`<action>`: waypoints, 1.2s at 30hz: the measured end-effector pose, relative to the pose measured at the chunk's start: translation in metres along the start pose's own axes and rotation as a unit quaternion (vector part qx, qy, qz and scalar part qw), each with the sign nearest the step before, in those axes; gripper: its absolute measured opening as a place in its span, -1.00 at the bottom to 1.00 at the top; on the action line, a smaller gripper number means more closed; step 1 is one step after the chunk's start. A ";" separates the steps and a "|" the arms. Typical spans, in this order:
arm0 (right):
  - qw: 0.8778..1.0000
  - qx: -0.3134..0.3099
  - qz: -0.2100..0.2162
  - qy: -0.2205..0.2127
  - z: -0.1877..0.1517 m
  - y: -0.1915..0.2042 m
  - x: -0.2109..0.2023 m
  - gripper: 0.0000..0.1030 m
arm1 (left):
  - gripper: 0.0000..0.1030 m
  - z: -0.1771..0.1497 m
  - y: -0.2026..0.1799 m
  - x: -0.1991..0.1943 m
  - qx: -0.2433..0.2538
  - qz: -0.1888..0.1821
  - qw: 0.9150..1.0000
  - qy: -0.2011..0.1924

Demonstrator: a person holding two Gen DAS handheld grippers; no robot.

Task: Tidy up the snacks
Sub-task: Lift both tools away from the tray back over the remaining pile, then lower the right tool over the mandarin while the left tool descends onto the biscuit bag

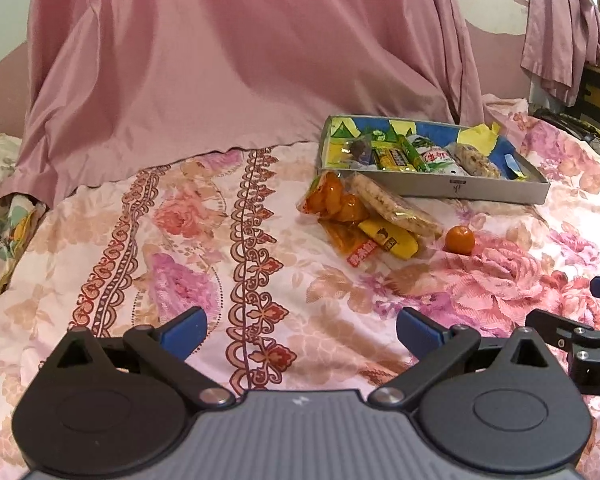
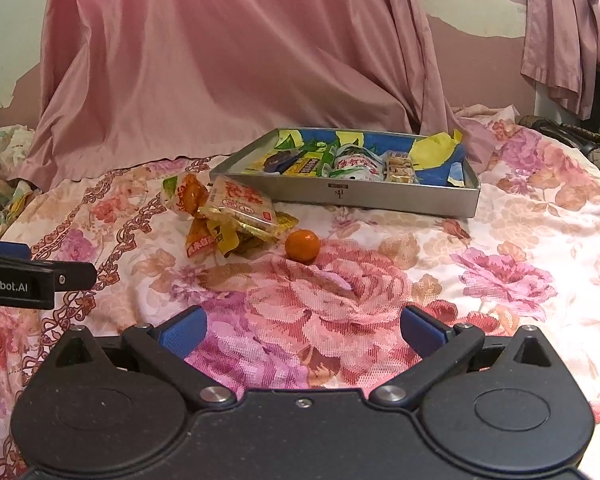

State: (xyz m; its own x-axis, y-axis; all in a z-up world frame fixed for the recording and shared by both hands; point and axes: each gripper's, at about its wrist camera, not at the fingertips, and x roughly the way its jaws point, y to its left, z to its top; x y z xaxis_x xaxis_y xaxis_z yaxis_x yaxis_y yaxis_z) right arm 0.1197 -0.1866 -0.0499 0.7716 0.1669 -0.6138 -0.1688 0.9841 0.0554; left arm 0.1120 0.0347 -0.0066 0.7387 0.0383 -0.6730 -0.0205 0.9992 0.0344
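A grey tray (image 1: 460, 190) (image 2: 380, 200) lies on the flowered bedsheet and holds several snack packets (image 1: 412, 154) (image 2: 356, 166). In front of its left corner is a loose pile: an orange packet (image 1: 332, 200) (image 2: 188, 192), a rice-cracker pack (image 1: 392, 206) (image 2: 240, 204) and a yellow packet (image 1: 392, 238). A small orange fruit (image 1: 459, 240) (image 2: 302, 245) sits just right of the pile. My left gripper (image 1: 302, 330) is open and empty, well short of the pile. My right gripper (image 2: 303, 330) is open and empty, in front of the fruit.
A pink curtain (image 1: 228, 60) (image 2: 228, 52) drapes onto the bed behind the tray. A second curtain (image 2: 564, 32) hangs at the far right beside dark furniture. The right gripper's side (image 1: 580, 340) shows at the left view's right edge; the left gripper's side (image 2: 28, 276) shows at the other's left edge.
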 end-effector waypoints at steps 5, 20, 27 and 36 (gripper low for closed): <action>1.000 -0.004 0.010 -0.014 -0.001 -0.002 0.004 0.99 | 0.99 0.008 0.002 0.009 -0.002 -0.019 1.000 0.003; 0.999 -0.019 0.001 -0.033 0.018 -0.022 0.073 0.99 | 0.99 0.069 -0.007 0.068 0.022 -0.130 0.991 0.022; 0.999 -0.013 0.015 -0.029 0.034 -0.021 0.110 0.96 | 0.99 0.086 -0.014 0.104 0.005 -0.118 0.992 0.043; 1.000 0.003 0.029 -0.005 0.037 -0.026 0.136 0.74 | 0.97 0.098 -0.022 0.139 -0.023 -0.142 0.987 0.076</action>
State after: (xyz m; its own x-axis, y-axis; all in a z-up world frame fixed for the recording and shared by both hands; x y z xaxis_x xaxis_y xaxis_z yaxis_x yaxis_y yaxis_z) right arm 0.2513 -0.1878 -0.1056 0.7665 0.2245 -0.6017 -0.2099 0.9730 0.0957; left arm 0.2811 0.0170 -0.0291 0.6101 -0.2459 -0.7532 0.1404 0.9691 -0.2027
